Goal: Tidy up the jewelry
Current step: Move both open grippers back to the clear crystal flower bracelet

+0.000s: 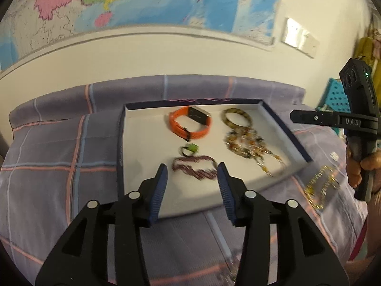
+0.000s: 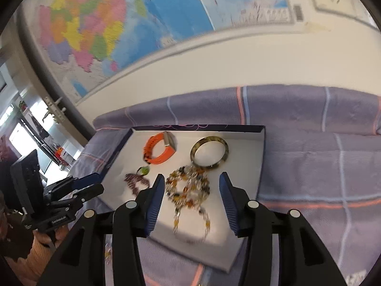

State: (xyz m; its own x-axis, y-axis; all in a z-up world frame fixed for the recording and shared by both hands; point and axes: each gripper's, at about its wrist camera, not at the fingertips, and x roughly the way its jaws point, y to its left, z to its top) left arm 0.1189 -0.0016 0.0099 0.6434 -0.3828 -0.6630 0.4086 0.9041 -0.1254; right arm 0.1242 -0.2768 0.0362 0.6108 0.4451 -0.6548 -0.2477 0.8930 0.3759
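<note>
A shallow white tray with a dark blue rim (image 1: pixel 284 128) (image 2: pixel 260 166) lies on the bed. In it are an orange watch (image 1: pixel 181 126) (image 2: pixel 159 153), a mottled bangle (image 1: pixel 237 118) (image 2: pixel 209 152), an amber bead necklace (image 1: pixel 250 146) (image 2: pixel 188 188), a small green ring (image 1: pixel 189 149) (image 2: pixel 144 171) and a purple beaded bracelet (image 1: pixel 194 169) (image 2: pixel 135 182). My left gripper (image 1: pixel 193 174) is open and empty over the tray's near edge, by the purple bracelet. My right gripper (image 2: pixel 191 186) is open and empty above the necklace. A gold chain (image 1: pixel 320 187) lies on the bedspread right of the tray.
The bed has a purple checked bedspread (image 1: pixel 59 155) (image 2: pixel 321 157) with a rolled pillow at the back. A wall with a coloured map (image 1: pixel 142 0) (image 2: pixel 107 23) stands behind. A turquoise crate (image 1: pixel 333 97) sits at the far right.
</note>
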